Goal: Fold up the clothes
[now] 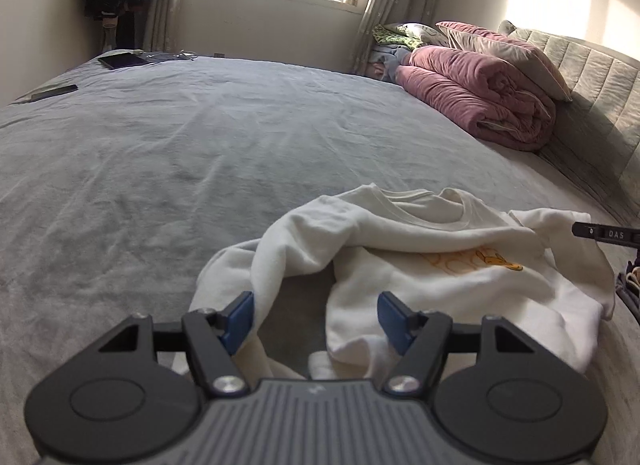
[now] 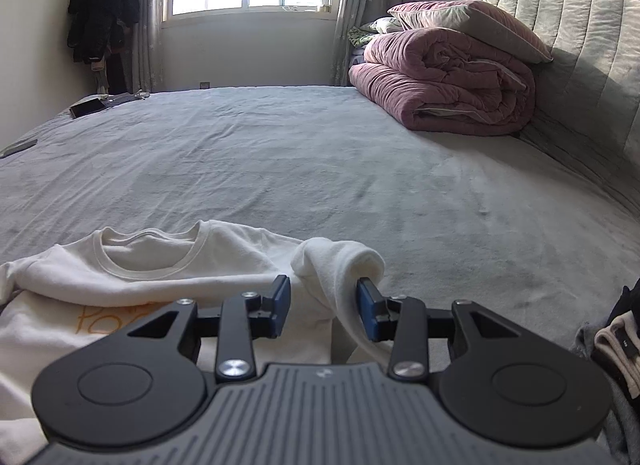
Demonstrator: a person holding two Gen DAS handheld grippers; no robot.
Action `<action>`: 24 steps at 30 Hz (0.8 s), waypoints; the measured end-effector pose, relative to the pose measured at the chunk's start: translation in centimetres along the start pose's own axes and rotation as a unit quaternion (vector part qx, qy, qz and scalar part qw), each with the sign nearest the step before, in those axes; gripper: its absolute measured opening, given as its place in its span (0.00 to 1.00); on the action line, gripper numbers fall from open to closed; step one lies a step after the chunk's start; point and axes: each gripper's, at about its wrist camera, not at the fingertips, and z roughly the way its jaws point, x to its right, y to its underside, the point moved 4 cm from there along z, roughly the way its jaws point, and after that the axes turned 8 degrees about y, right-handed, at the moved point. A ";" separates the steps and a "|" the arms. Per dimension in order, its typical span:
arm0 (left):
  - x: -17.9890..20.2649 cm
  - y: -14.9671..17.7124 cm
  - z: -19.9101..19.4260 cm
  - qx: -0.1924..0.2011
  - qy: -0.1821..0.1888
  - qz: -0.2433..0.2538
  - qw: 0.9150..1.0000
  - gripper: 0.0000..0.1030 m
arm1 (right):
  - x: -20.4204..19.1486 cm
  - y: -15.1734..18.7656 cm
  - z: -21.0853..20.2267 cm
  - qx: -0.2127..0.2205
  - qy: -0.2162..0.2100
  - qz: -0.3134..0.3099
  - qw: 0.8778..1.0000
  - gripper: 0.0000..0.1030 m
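A white sweatshirt (image 1: 420, 233) with an orange print lies crumpled on the grey bed (image 1: 200, 145), collar facing away. My left gripper (image 1: 316, 317) hovers at its near left edge, jaws wide apart, with a sleeve fold beside the left pad and bare sheet between. In the right wrist view the sweatshirt (image 2: 160, 265) spreads to the left. A rolled sleeve hangs loosely between the parted pads of my right gripper (image 2: 325, 307), which do not press on it. A right gripper fingertip (image 1: 604, 233) shows at the left wrist view's right edge.
A folded pink quilt (image 2: 440, 77) with a pillow on top sits against the padded headboard (image 2: 592, 45). A tablet (image 1: 122, 60) and a phone (image 1: 54, 93) lie at the bed's far left. Dark and beige clothes (image 2: 616, 337) are piled at the right.
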 end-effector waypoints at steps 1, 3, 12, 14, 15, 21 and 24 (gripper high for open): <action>0.2 -0.1 -0.3 0.002 0.001 0.000 1.000 0.66 | -0.1 0.2 -0.5 -0.003 -0.009 0.003 1.000 0.39; 0.3 -0.2 -1.1 0.009 0.000 -0.001 1.000 0.66 | -0.3 0.6 -1.5 -0.007 -0.023 0.004 1.000 0.39; -0.2 -0.5 -5.3 0.069 -0.072 0.004 0.995 0.67 | 0.0 3.3 -5.4 -0.040 -0.061 0.011 0.997 0.39; 0.3 0.2 -5.5 0.063 -0.033 -0.008 0.997 0.67 | 0.1 4.6 -5.6 -0.067 -0.075 0.020 0.995 0.39; 0.7 0.7 -5.4 0.055 -0.020 -0.009 0.998 0.67 | 0.1 5.3 -5.8 -0.080 -0.082 0.024 0.993 0.39; 2.3 4.0 -3.8 -0.007 0.012 0.013 1.000 0.67 | -0.3 10.1 -5.9 -0.184 -0.135 0.043 0.973 0.39; 2.1 4.6 -2.7 -0.020 0.017 0.012 1.000 0.67 | -0.7 10.6 -5.5 -0.202 -0.163 0.077 0.963 0.42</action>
